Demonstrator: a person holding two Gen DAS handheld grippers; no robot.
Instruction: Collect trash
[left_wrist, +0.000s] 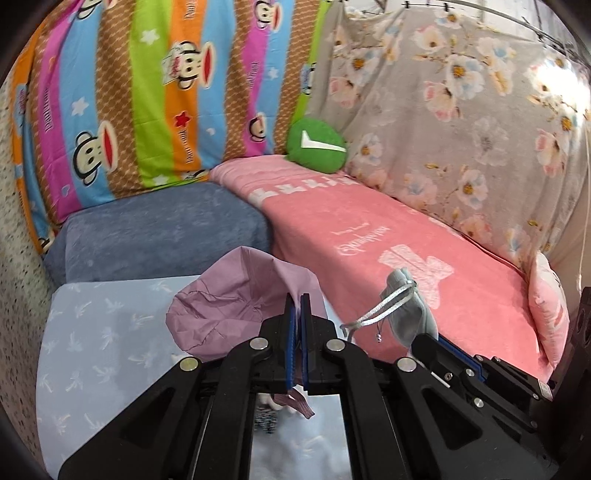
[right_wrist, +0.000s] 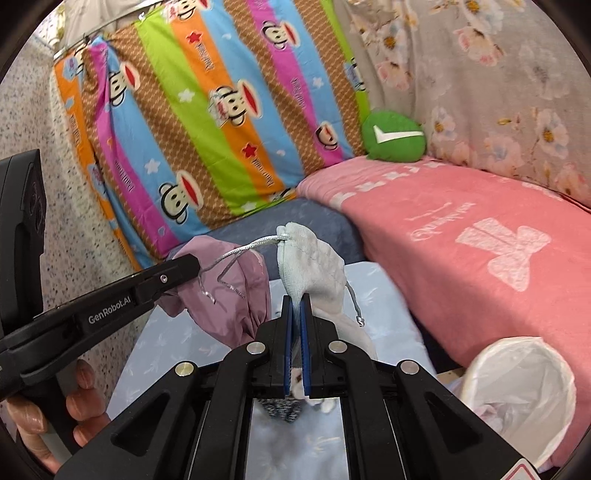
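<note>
Pouch (right_wrist: 310, 266), soft grey knit with silvery cord, hangs pinched in the right gripper (right_wrist: 295, 306); beside it the left gripper (left_wrist: 295, 306) pinches a crinkled mauve bag (left_wrist: 229, 306).

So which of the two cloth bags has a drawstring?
The pale grey bag held by the right gripper; a silver cord hangs from it. The purple bag in the left gripper shows none.

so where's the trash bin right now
The white-lined trash bin shows only in the right wrist view, low on the right, against the pink blanket and right of the right gripper.
</note>
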